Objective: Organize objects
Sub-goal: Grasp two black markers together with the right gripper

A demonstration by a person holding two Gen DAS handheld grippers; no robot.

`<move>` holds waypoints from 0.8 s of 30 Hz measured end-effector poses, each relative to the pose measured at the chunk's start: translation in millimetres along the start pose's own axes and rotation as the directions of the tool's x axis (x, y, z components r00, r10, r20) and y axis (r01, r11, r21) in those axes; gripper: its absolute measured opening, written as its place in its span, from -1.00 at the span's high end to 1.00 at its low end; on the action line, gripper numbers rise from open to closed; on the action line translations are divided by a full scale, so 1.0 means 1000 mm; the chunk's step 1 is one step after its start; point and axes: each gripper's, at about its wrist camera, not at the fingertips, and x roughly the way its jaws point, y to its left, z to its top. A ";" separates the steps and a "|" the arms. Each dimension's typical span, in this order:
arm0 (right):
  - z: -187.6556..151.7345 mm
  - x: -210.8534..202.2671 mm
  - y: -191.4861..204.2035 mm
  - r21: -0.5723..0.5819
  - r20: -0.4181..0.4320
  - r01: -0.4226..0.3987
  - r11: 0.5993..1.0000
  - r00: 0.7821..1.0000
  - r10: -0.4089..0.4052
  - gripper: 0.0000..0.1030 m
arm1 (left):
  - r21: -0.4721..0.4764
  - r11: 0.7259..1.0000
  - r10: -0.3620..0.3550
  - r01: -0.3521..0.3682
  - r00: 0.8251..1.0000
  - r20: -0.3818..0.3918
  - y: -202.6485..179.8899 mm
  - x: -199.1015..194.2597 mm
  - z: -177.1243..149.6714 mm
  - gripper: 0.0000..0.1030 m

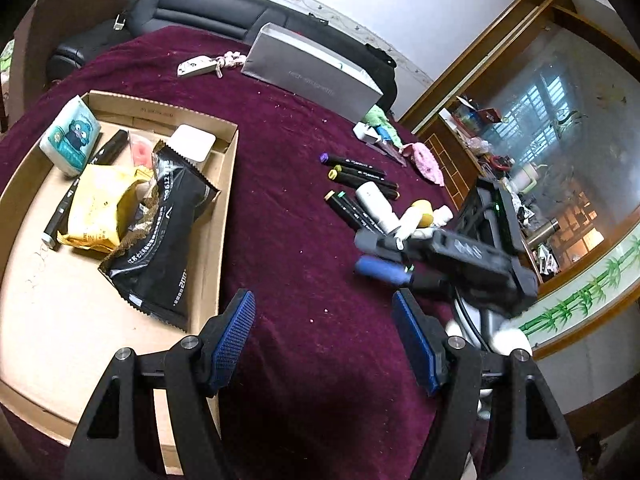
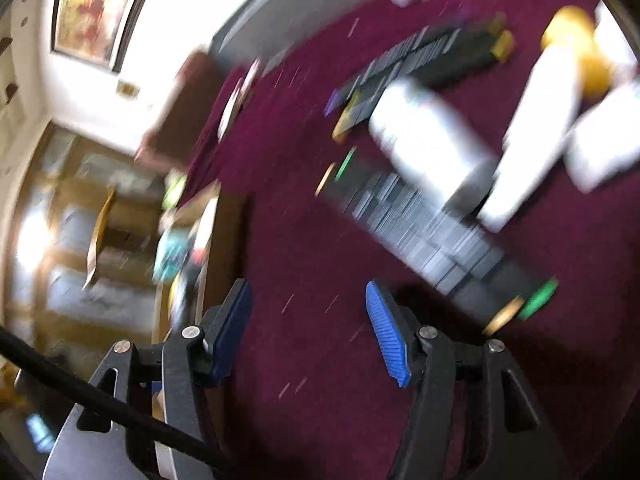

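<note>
A shallow cardboard box (image 1: 224, 184) sits on the left of the worktop (image 1: 304, 216), which is covered by a maroon cloth. Inside it lie 1 black foil packet (image 1: 168, 236), 1 yellow packet (image 1: 100, 212), 1 tissue pack with a cartoon print (image 1: 70, 140), 1 white square case (image 1: 192, 142), a pink item (image 1: 140, 152) and 2 black pens (image 1: 108, 148) along the box's left part.

The left gripper (image 1: 324, 336) hangs over bare cloth just right of the box's near corner, tilted downward, its jaws released with nothing between them. The right gripper (image 2: 308, 328), blurred in both views, points down at the loose pile; its jaws are apart and empty, over cloth just short of the nearest marker.

The things yet to be sorted lie in a cluster on the right of the worktop, well apart from the box: about 5 black markers (image 1: 360, 172) with coloured caps, 1 large white bottle (image 1: 376, 204), at least 2 smaller white bottles (image 1: 410, 220) and 1 yellow rounded object (image 1: 424, 210). Exact counts in the pile are hard to tell where items overlap.

At the far edge rest 1 grey flat box (image 1: 316, 68) and 1 white key fob (image 1: 196, 66).
</note>
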 end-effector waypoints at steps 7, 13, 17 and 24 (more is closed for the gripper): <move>-0.009 -0.032 0.002 -0.032 0.145 0.064 0.997 0.988 -0.059 -0.14 | 0.027 1.000 -0.005 0.005 1.000 -0.015 -0.010 0.007 -0.003 -0.26; 0.008 -0.046 -0.016 0.021 0.242 0.203 0.979 0.949 -0.202 -0.13 | 0.033 0.999 0.001 -0.001 1.000 -0.017 -0.012 0.007 -0.005 -0.26; 0.009 -0.045 -0.028 0.036 0.252 0.283 0.959 0.926 -0.282 -0.13 | 0.026 1.000 0.008 -0.008 1.000 -0.021 -0.007 0.007 -0.007 -0.26; -0.006 -0.029 -0.024 0.016 0.119 0.116 0.993 0.986 -0.117 -0.24 | -0.011 1.000 0.009 -0.009 1.000 -0.025 0.004 0.007 -0.009 -0.26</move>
